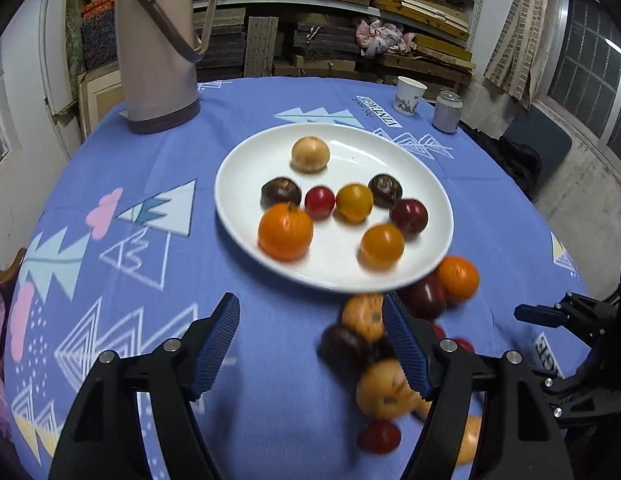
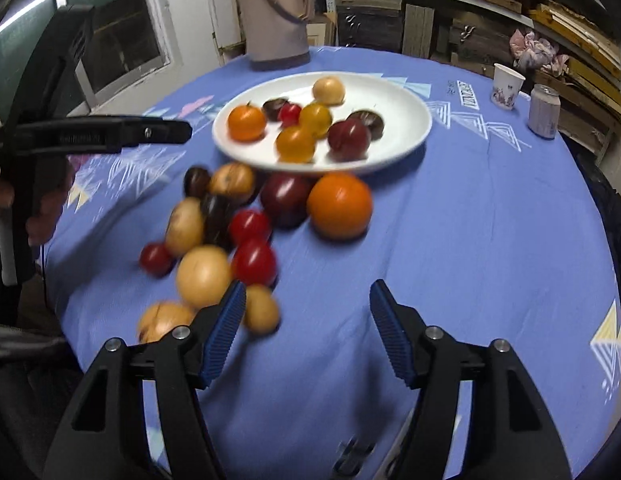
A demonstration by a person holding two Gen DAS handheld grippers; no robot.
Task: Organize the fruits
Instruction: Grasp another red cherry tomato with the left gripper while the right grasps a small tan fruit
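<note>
Both my sets of fingers are spread wide with nothing between them. Left gripper (image 1: 310, 344) hangs over the blue cloth of the bench (image 1: 270, 420), just on the near side of the white plate (image 1: 246, 160). Right gripper (image 2: 308, 328) also hangs over bare cloth, further out on the near side of the plate (image 2: 398, 100).

On the plate, eight fruits: a tan one (image 1: 310, 155) on the far side, two dark brown ones (image 1: 281, 193) (image 1: 385, 189), a small red one (image 1: 319, 202), two yellow-orange ones (image 1: 354, 202) (image 1: 381, 245), a dark red plum (image 1: 408, 217), and an orange (image 1: 285, 231) near the front-left rim.

The loose pile lies on the cloth just off the plate's near rim. Closest to the rim: a big orange (image 2: 339, 205) touching a dark red plum (image 2: 284, 199), then a tan fruit (image 2: 232, 180) and a dark one (image 2: 196, 181). Further from the plate: red tomatoes (image 2: 249, 226) (image 2: 253, 262) (image 2: 156, 258), a dark fruit (image 2: 216, 216), and tan ones (image 2: 185, 226) (image 2: 203, 277) (image 2: 261, 309) (image 2: 164, 320). The last few sit right beside my right gripper's left finger (image 2: 224, 334). In the left wrist view, part of the pile is hidden behind my left gripper's right finger (image 1: 406, 346). The pile is motion-blurred, so the count is approximate.

On the far side of the plate: thermos jug (image 1: 158, 44), paper cup (image 1: 409, 95), can (image 1: 447, 112).
</note>
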